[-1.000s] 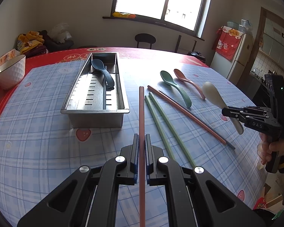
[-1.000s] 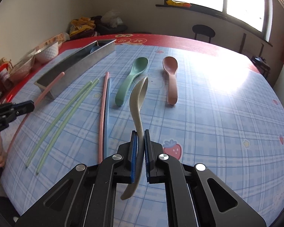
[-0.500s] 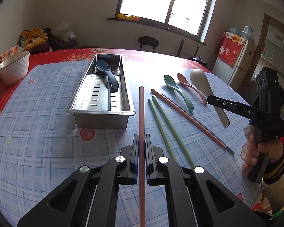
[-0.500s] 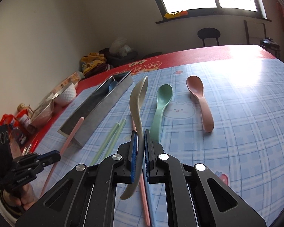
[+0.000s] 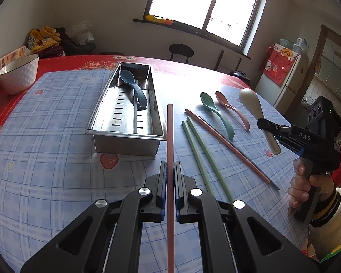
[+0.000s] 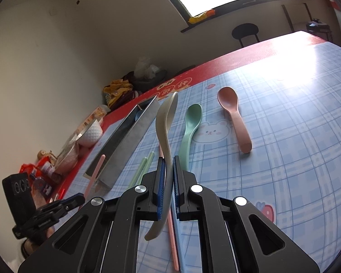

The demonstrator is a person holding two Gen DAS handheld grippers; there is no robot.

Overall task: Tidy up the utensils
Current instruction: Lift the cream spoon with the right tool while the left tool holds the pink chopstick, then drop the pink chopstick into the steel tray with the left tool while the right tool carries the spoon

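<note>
**Both grippers loaded: pink chopstick left, cream spoon right**

Table (image 5: 45, 159) with blue plaid cloth and a red border fills both views. Steel utensil tray (image 5: 125, 136) sits on it, far-left of centre in the left wrist view, long axis running away from the camera; slotted floor, a divider along its length. Dark blue spoon (image 5: 134, 86) lies inside the tray, bowl at the far end, handle crossing the divider.

Left gripper (image 5: 170, 175) is clamped on a pink chopstick (image 5: 170, 136). The stick runs straight ahead, its far tip just right of the tray's near right corner, above the cloth. Right gripper (image 6: 168, 170) is clenched on a cream spoon (image 6: 166, 125), held by the handle, bowl up and forward, lifted off the table. In the left view it hangs at the right side, above the cloth, right of the loose spoons.

White bowl (image 5: 19, 74) stands at the far left on the red border.

Loose on the cloth, right of the tray: two green chopsticks (image 5: 202, 154) side by side, touching or nearly so; another pink chopstick (image 5: 227, 150) lying diagonally with a grey-blue one close alongside it, mostly hidden; green spoon (image 5: 216, 111) and pink spoon (image 5: 231, 107) beside each other further away, bowls pointing far.
</note>
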